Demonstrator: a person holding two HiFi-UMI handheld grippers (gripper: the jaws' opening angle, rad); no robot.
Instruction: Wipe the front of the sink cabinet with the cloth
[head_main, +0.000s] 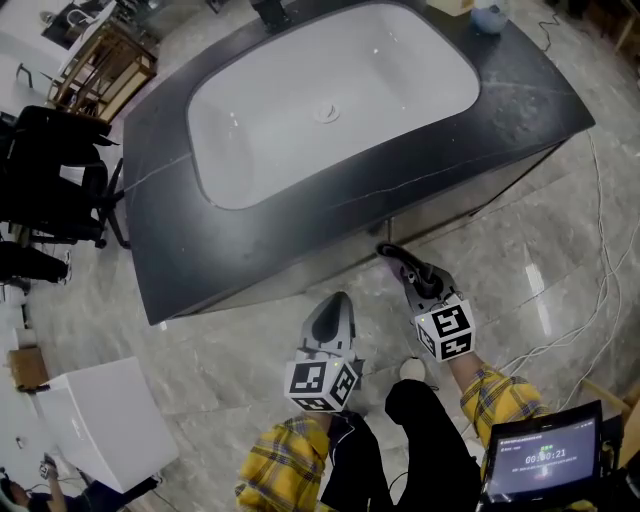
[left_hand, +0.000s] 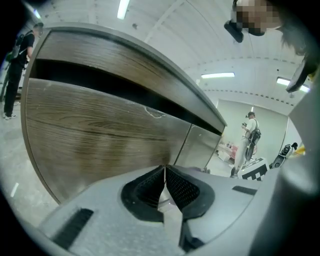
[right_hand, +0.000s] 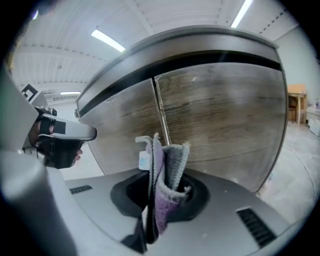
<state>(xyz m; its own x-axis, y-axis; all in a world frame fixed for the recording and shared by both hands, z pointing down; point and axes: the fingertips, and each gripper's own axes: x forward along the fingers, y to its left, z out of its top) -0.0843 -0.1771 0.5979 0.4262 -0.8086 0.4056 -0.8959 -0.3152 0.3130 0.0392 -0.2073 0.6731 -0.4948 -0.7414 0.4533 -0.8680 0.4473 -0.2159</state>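
Observation:
The sink cabinet (head_main: 330, 190) has a dark top, a white basin and a wood-grain front (right_hand: 220, 110), which also fills the left gripper view (left_hand: 100, 135). My right gripper (head_main: 390, 254) is shut on a folded purple and grey cloth (right_hand: 162, 167), held a short way off the front near the seam between the two doors. The cloth's purple edge (head_main: 384, 256) shows at that gripper's tip, just below the countertop edge. My left gripper (head_main: 335, 302) hangs lower and to the left with its jaws shut on nothing (left_hand: 165, 171), pointing at the front.
A white box (head_main: 105, 420) stands on the floor at lower left, with black chairs (head_main: 50, 190) and a wooden rack (head_main: 100, 60) beyond it. White cables (head_main: 600, 290) trail over the floor on the right. A tablet screen (head_main: 545, 462) sits at lower right. A person (left_hand: 250, 135) stands far off.

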